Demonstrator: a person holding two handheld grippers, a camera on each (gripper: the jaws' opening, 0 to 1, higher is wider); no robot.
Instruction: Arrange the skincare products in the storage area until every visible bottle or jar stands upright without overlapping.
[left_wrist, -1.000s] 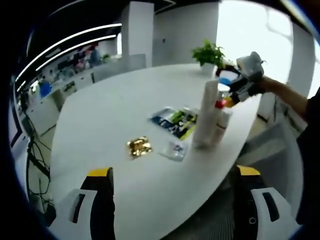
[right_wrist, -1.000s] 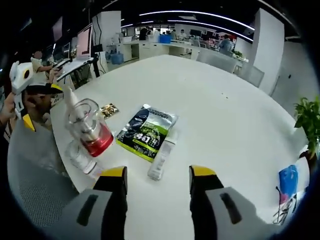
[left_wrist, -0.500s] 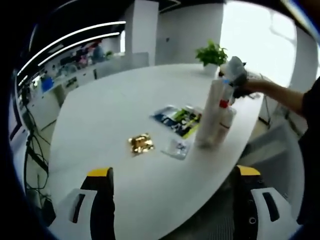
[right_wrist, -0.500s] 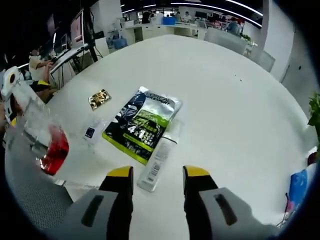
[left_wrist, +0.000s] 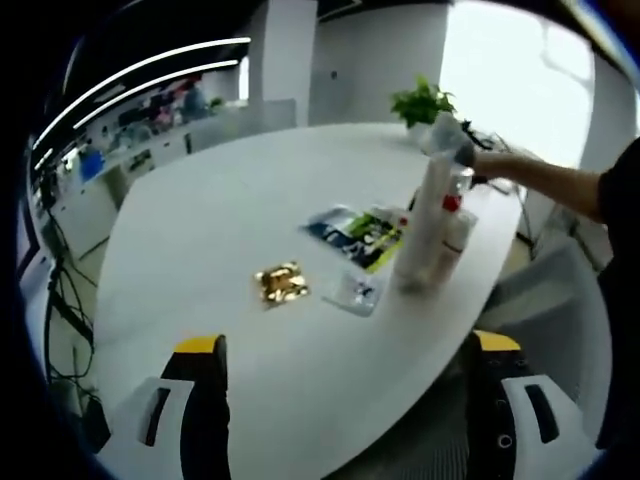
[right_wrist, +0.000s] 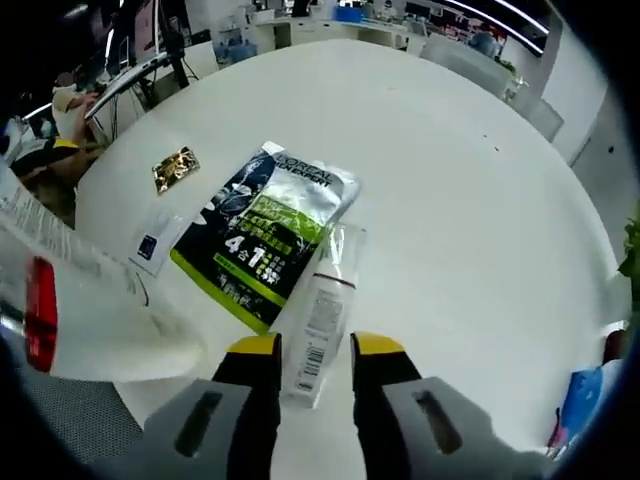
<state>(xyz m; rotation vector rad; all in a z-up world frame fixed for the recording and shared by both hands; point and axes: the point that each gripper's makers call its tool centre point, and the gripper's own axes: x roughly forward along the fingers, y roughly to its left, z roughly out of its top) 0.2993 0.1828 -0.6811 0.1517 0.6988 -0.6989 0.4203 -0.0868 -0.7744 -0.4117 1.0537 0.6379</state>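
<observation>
**Two grippers over a white table, one set astride a lying tube**

Two yellow-tipped jaws of the right gripper (right_wrist: 312, 350) rise from the bottom of the right gripper view, parted narrowly, with the near end of a clear tube (right_wrist: 318, 320) lying flat between them; whether the tips press it cannot be told. The tube runs up toward the frame's centre, just beside the right edge of a dark green-and-black sachet (right_wrist: 262, 232) that lies flat on the white table (right_wrist: 450, 180). Left of the sachet is a small white packet (right_wrist: 152, 243), and further up-left a gold foil packet (right_wrist: 174, 167). At the left edge, blurred and very near the lens, stands a tall white bottle (right_wrist: 80, 300) with a red mark.

In the left gripper view the left gripper (left_wrist: 345, 350) holds its jaws wide apart at the bottom corners, with nothing between them. Right of centre the tall white bottle (left_wrist: 425, 225) stands upright near the table's (left_wrist: 200, 210) edge, with a smaller bottle (left_wrist: 452, 235) bearing a red band just beside it. The sachet (left_wrist: 355, 230) lies left of them, the gold foil packet (left_wrist: 281, 284) lower left, the small packet (left_wrist: 352, 293) between. A person's sleeved arm (left_wrist: 560, 185) reaches in from the right. A potted plant (left_wrist: 420, 103) stands at the far table edge.
</observation>
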